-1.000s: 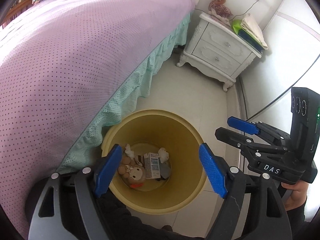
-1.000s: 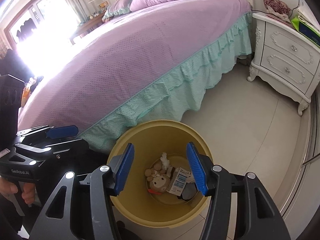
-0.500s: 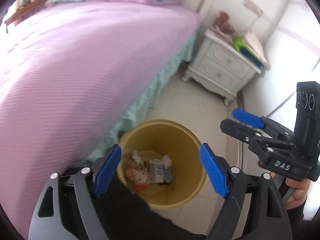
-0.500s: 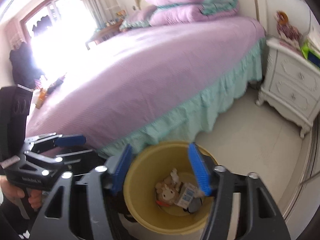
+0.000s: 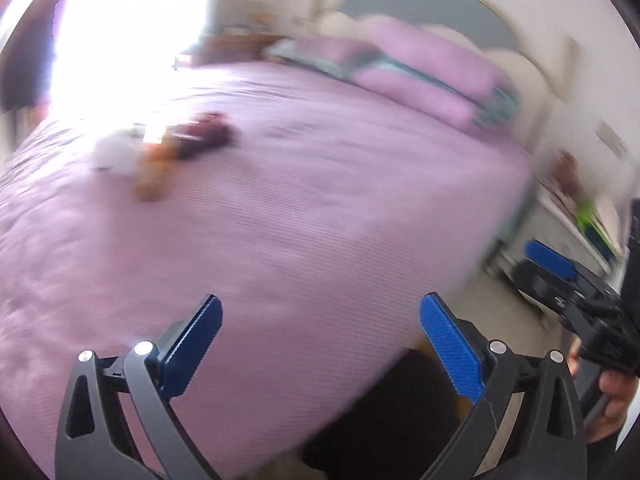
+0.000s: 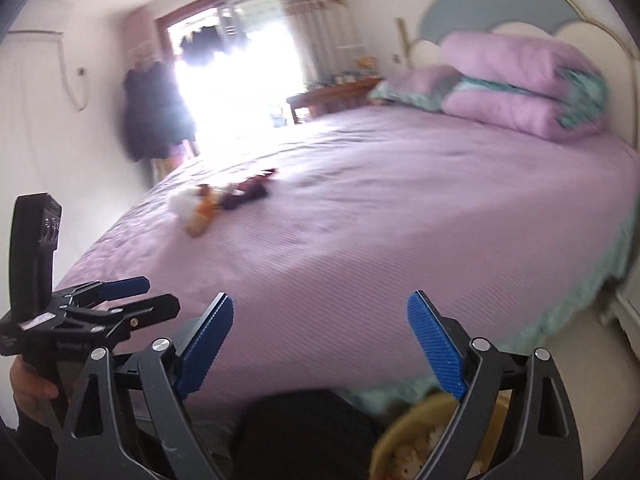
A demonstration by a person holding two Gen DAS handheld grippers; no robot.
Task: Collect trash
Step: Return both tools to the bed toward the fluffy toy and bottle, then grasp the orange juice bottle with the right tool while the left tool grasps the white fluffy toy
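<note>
The purple bed fills my view, window glare behind. Blurred trash, perhaps a wrapper and tissue, lies far across it. My left claw and right claw gape empty. A second ago both looked into the yellow bin, now at my lower edge.

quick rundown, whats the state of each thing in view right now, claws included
left claw: open, nothing between its pads
right claw: open, holding nothing
yellow bin: uncovered, on the floor beside the bed, trash inside
pile of items: lying loose on the bed, too blurred to identify
bed: made, purple cover spread flat
folded quilt: stacked at the headboard
</note>
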